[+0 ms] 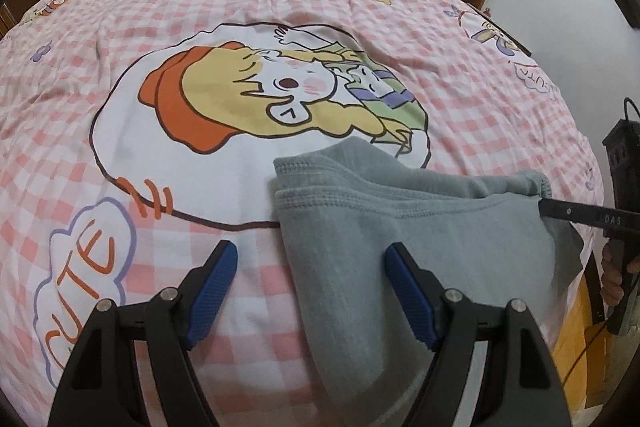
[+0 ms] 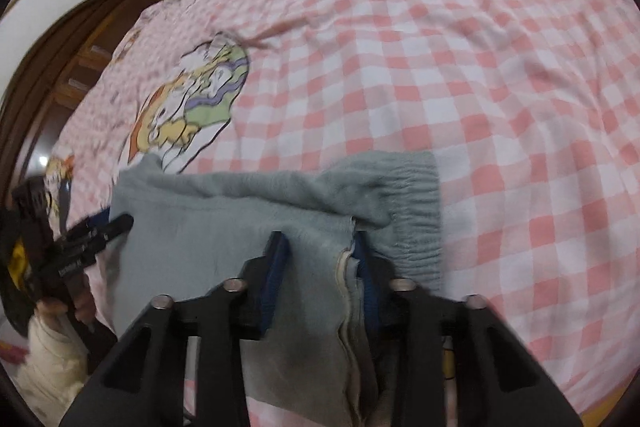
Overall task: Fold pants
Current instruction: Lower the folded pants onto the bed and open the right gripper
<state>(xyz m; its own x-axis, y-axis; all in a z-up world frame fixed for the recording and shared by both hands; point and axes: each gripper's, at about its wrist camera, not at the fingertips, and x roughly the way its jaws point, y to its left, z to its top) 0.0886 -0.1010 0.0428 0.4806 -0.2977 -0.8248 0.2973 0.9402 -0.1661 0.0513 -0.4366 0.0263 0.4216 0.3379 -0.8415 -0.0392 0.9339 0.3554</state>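
Blue-padded fingers (image 1: 214, 297) of the left gripper (image 1: 310, 253) stand wide apart and hold nothing; one finger is over the checked bedcover (image 1: 460, 75), the other over the near part of the grey pants (image 1: 360, 247). Right gripper (image 2: 318, 259) is narrowed onto a raised edge of the pants (image 2: 224, 235), with cloth layers pinched between its pads, near the gathered waistband (image 2: 412, 211).

Pants lie at the near edge of the bed, already doubled, leg on leg. Long axis runs side to side across the near edge: stitched hems (image 1: 320, 187) point toward the left gripper, waistband toward the right.

Judged step: a further fold is in hand, with the right side gripped. Next move calls for the left gripper to close on the hem end, then both ends to travel together so the layers stay aligned
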